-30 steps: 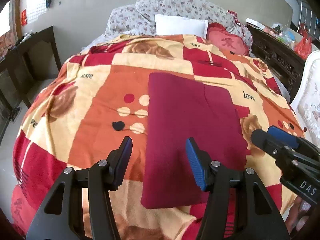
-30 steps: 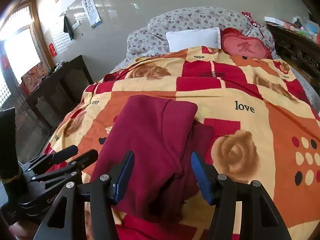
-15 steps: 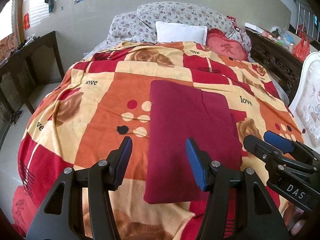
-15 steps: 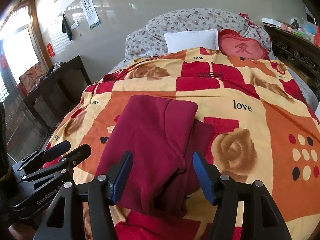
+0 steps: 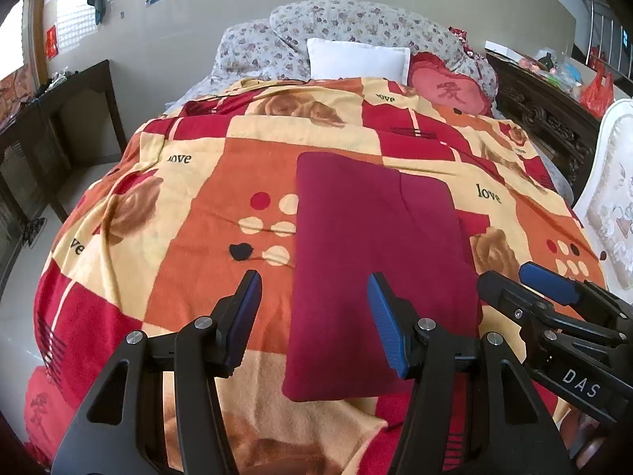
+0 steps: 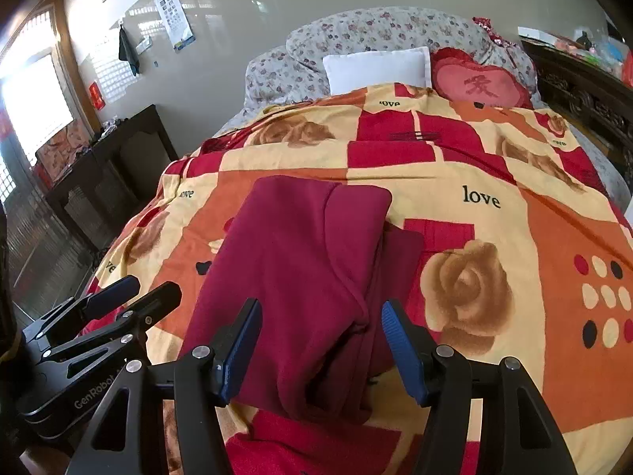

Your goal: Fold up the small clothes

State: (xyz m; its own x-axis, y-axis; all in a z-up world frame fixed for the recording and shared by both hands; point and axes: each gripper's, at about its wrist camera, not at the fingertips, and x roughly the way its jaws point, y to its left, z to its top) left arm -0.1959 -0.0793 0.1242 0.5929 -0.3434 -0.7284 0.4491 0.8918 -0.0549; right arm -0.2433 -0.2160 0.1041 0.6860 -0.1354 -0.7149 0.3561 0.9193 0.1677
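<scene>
A: Where's the garment rn?

B: The maroon garment (image 5: 376, 277) lies flat on the bed blanket (image 5: 198, 245), folded lengthwise into a long strip, near end by the bed's foot edge. Right side's thicker, layers overlap there, seen bulging in the right wrist view (image 6: 308, 277).

A: Tools?

B: Left tool (image 5: 314, 316) is spread wide, holding nothing, hovering over the strip's near left edge. Right tool (image 6: 322, 344) likewise gaping, empty, above the near end. Neither touches cloth afaict.

A: So next step, imo?

B: Prob a cross fold: near end up to the far end. To do it well, pinch both near corners at the same time, catching all layers, esp. the bulky right side, else the inner flap slides out. Lift low, carry fwd evenly, lay edge on edge, then let go.

A: Risk?

B: Snagging the blanket w/ the lower finger. It's fuzzy and soft, so go in shallow.
</scene>
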